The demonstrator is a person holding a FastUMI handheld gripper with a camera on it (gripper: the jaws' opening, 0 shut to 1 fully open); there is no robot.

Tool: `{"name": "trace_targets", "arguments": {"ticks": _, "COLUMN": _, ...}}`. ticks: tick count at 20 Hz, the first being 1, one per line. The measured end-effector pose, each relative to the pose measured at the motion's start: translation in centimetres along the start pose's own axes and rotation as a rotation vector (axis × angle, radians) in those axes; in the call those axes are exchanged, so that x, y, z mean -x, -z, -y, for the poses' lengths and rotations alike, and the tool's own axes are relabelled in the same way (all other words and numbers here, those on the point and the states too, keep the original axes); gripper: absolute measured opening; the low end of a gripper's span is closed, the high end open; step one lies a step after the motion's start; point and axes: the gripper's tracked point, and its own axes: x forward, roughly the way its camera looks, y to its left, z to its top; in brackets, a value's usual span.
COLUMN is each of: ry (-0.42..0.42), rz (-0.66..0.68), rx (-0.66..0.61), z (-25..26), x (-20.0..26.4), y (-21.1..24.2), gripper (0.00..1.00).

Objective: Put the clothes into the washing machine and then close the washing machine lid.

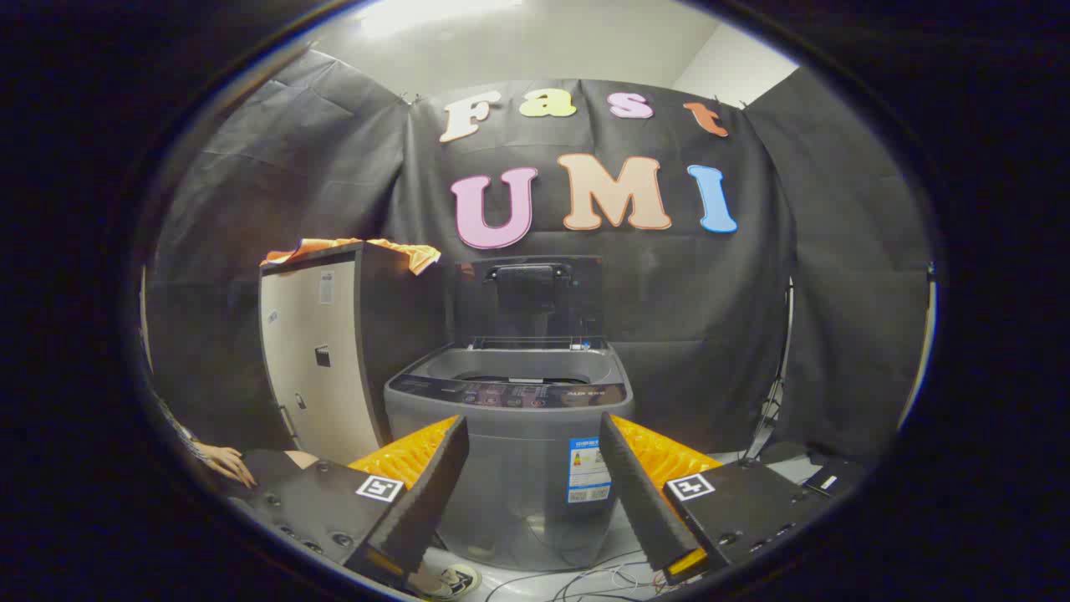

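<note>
The fingers (531, 468) stood apart, holding nothing, aimed at the washer (510, 435), whose lid (528, 297) was up. The orange cloth (401, 249) lay draped on the cabinet (322, 359) beside it; likely light, limp: pinch a bunched overhanging fold.

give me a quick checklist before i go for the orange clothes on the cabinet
1. Gripper open and holding nothing: ok.
2. Washing machine lid raised, tub open: ok.
3. Orange clothes lying on top of the cabinet, left of the machine: ok.
4. Fingers lined up with the clothes: not ok, they point at the machine's front, below the clothes.
5. Tub empty inside: cannot tell.
6. Hand low beside the cabinet, near the approach path: not ok.
</note>
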Motion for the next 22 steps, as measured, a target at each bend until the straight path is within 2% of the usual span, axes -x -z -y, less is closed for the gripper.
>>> {"name": "trace_targets", "arguments": {"ticks": 15, "ry": 0.002, "rz": -0.001, "rx": -0.002, "z": 0.1, "x": -0.1, "y": 0.0, "gripper": 0.97}}
{"name": "trace_targets", "arguments": {"ticks": 18, "ry": 0.034, "rz": -0.011, "rx": -0.009, "z": 0.4, "x": -0.5, "y": 0.2, "gripper": 0.97}}
{"name": "trace_targets", "arguments": {"ticks": 20, "ry": 0.036, "rz": -0.033, "rx": -0.013, "z": -0.5, "x": -1.2, "y": 0.2, "gripper": 0.97}}
{"name": "trace_targets", "arguments": {"ticks": 22, "ry": 0.003, "rz": -0.016, "rx": -0.02, "z": -2.5, "x": -2.4, "y": -2.1, "gripper": 0.97}}
